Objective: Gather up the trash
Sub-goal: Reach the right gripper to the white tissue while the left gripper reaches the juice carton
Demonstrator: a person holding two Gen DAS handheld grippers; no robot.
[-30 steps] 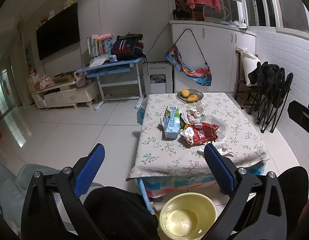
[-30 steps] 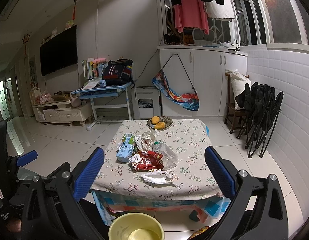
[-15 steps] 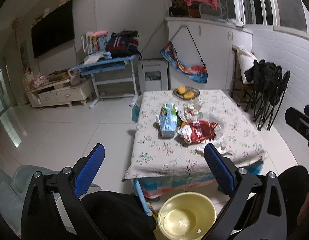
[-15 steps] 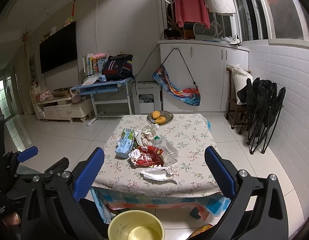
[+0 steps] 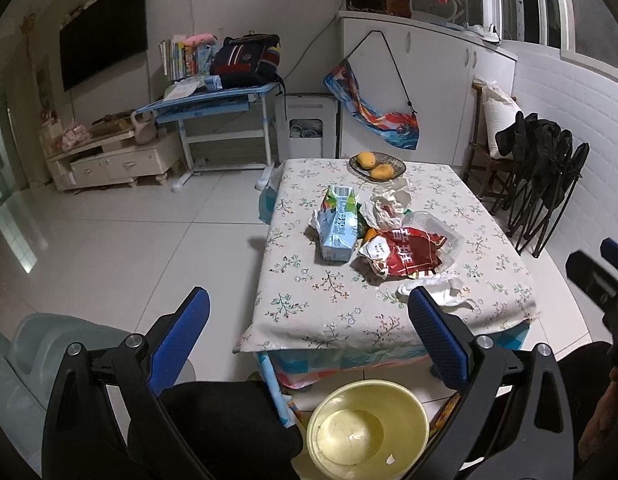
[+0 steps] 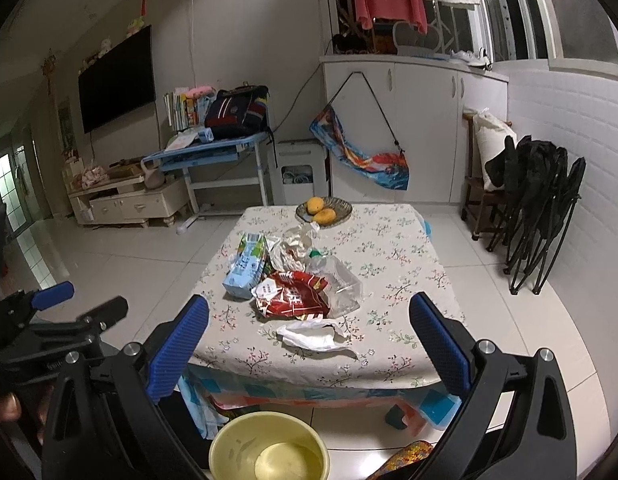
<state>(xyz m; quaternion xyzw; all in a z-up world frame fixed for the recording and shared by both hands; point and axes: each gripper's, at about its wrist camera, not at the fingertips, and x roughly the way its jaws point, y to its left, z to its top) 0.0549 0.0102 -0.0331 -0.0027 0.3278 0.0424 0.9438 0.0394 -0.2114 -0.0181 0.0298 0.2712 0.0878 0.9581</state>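
Both sets of fingers are spread wide and holding nothing, left gripper [image 5: 309,332] and right gripper [image 6: 309,336] hanging short of the surface [image 6: 393,256], so I'd say it's the approach step. Nearest trash is the crumpled white wrapper [image 6: 313,336] by the near edge, long axis running left-right. Next move is probably reaching in and pinching it across the narrow way, then dropping it in the yellow basin [image 6: 269,448] below.

trash [image 6: 295,300] on table [image 6: 409,264], basin [image 6: 269,446] seemingly below

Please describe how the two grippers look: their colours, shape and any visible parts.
Both the left gripper and the right gripper have black angular frames with silver bolt heads. Each carries two flat blue fingers with a finely dotted surface. No cables or markings show.
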